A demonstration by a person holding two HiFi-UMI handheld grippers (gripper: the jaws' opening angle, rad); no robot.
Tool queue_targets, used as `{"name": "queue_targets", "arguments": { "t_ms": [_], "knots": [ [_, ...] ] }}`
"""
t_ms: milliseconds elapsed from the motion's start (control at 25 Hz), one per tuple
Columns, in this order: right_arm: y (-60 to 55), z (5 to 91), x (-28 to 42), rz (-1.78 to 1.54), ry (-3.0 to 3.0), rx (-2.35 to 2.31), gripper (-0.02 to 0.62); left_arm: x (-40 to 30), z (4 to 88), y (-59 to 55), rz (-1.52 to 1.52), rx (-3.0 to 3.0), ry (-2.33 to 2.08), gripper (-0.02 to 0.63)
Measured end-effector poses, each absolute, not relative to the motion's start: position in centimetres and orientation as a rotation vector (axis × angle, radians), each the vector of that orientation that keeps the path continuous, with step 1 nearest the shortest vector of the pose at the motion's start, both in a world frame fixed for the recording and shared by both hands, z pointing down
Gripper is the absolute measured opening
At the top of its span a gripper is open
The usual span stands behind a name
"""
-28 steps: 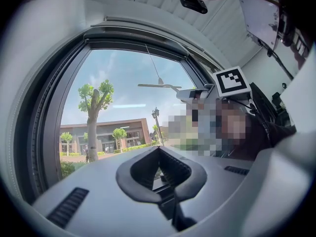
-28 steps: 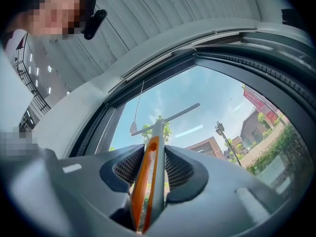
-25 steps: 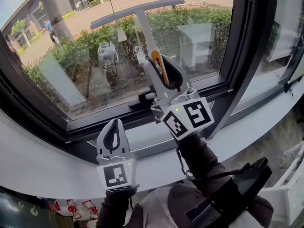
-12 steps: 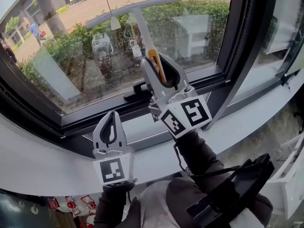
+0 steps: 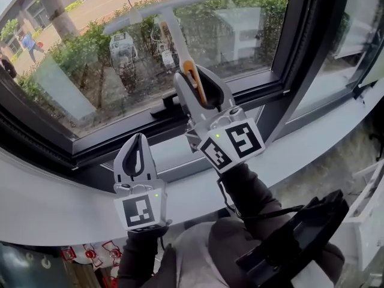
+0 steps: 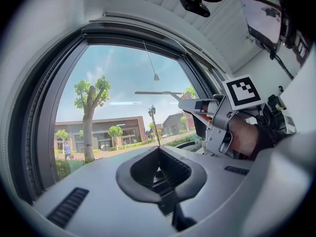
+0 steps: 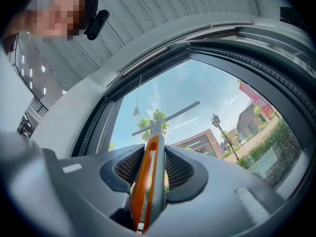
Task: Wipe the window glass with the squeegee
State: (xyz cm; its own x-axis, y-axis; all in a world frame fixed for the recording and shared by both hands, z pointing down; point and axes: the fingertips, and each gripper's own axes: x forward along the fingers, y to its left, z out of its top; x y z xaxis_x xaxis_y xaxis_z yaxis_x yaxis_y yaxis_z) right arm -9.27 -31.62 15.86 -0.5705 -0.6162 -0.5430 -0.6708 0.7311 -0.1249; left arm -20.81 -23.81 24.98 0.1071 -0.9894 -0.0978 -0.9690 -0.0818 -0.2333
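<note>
Mid-wipe, I judge: my right gripper (image 5: 197, 84) jaws pinch the squeegee (image 5: 158, 7), blade ahead at the window glass (image 5: 84, 77); left gripper (image 5: 137, 153) jaws pressed together, empty. Next, likely a steady drag.

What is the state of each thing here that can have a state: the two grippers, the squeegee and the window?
left gripper: shut, holding nothing.
right gripper: shut on the squeegee handle.
squeegee: held upright by its handle, blade crosswise at the top, up before the window glass; contact with the glass cannot be told.
window frame: looks shut.
</note>
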Motion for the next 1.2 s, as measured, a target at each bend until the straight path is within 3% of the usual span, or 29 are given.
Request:
{"name": "queue_targets", "arguments": {
  "t_ms": [1200],
  "knots": [
    [-30.6, 22.2, -9.3, -0.018, 2.416, -1.011, 0.121, -19.7, 26.5, -24.4, -0.171, -2.199, 1.913, 0.002]
  ]
}}
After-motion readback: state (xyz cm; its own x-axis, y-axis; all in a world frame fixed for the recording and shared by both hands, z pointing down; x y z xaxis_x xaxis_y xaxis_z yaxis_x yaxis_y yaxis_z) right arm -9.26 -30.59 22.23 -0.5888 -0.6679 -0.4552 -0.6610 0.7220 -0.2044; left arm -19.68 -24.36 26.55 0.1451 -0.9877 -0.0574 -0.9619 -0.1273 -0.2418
